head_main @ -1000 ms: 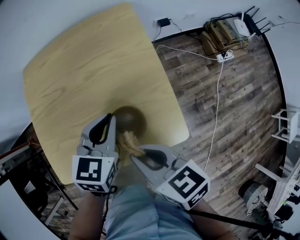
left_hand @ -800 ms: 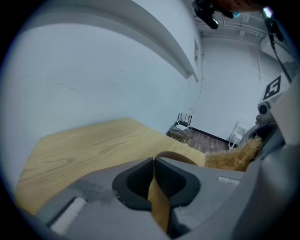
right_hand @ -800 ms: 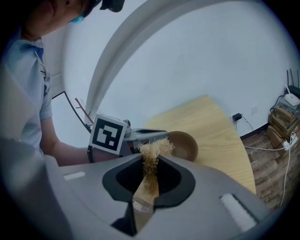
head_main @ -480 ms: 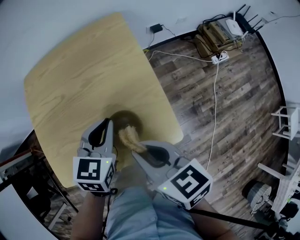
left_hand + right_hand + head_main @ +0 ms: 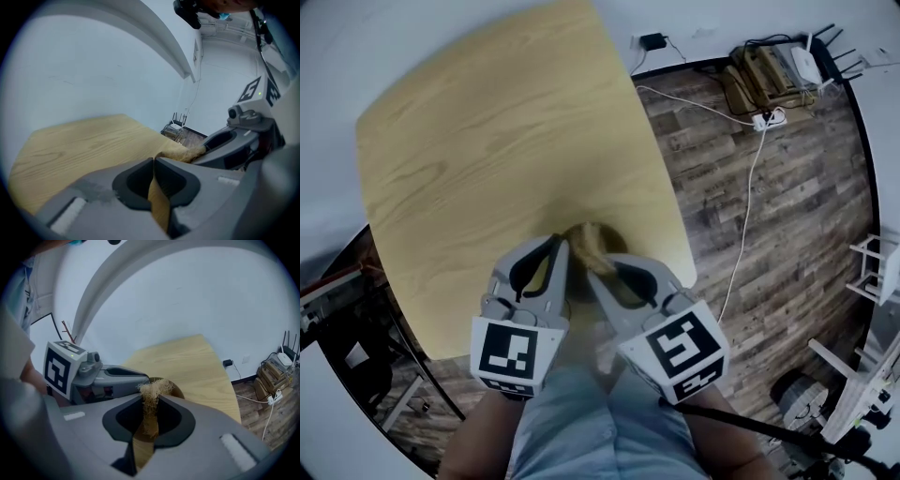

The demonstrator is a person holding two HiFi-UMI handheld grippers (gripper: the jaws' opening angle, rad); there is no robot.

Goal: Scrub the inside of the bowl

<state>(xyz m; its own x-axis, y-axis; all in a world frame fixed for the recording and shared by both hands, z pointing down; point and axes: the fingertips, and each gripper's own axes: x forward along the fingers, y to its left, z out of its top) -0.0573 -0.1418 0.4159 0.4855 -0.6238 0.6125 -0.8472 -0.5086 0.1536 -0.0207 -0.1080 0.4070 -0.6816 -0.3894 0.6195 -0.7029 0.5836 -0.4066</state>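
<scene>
The left gripper [image 5: 155, 159] pinches the wall of the bowl [image 5: 176, 388] at the near edge of the table [image 5: 487, 141]. The right gripper [image 5: 151, 397], just right of it, clamps a fibrous scrubber [image 5: 153, 388] whose tuft is at the bowl.

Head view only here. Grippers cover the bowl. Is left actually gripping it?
Observer: Yes. In the left gripper view, the left gripper has its jaws shut on the bowl, pinching its thin wall.
Operator: And right, has it got the scrubber?
Observer: Yes. The right gripper view shows the right gripper shut on the fibrous scrubber, with a tuft poking out past the jaw tips.
</scene>
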